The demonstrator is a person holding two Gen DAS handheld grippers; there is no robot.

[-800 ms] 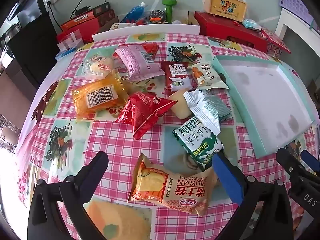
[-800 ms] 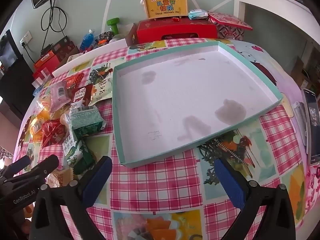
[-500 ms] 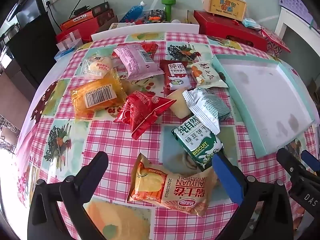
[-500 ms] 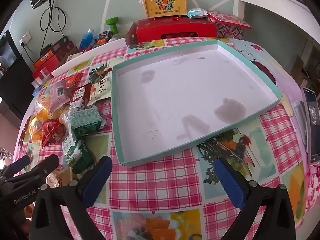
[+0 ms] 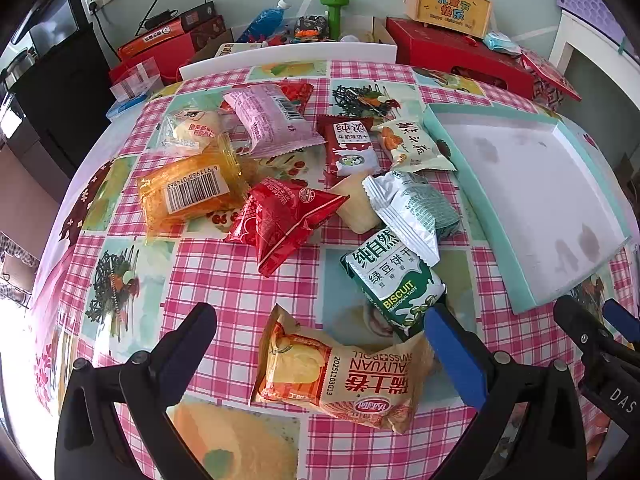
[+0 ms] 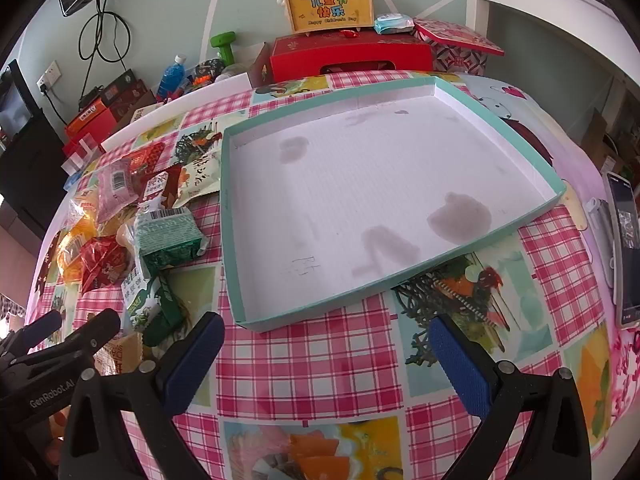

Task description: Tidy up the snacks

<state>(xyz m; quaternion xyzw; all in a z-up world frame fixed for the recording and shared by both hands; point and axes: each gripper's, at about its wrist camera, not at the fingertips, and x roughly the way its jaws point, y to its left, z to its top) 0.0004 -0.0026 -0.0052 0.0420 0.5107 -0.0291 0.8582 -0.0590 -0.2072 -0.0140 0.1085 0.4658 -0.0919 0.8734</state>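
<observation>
Several snack packets lie in a heap on the checked tablecloth. My left gripper (image 5: 320, 332) is open, just above an orange swiss-roll packet (image 5: 340, 372) that lies between its fingers. A green biscuit packet (image 5: 394, 280) touches its right finger. Beyond lie a red packet (image 5: 284, 216), an orange packet (image 5: 188, 196), a pink packet (image 5: 268, 118) and a silver-green packet (image 5: 412, 206). My right gripper (image 6: 324, 344) is open and empty, in front of the near edge of a shallow teal-rimmed white tray (image 6: 236, 216), which holds nothing. The tray also shows in the left wrist view (image 5: 456, 184).
Red gift boxes (image 6: 348, 56), a yellow case (image 6: 328, 4), a green dumbbell (image 6: 224, 42) and a blue bottle (image 6: 170, 74) stand behind the table. A phone (image 6: 624, 240) lies at the table's right edge. The left gripper's body (image 6: 48, 356) sits left of my right gripper.
Both views have shifted very slightly; the packets and the tray lie as before. Both grippers stay open.
</observation>
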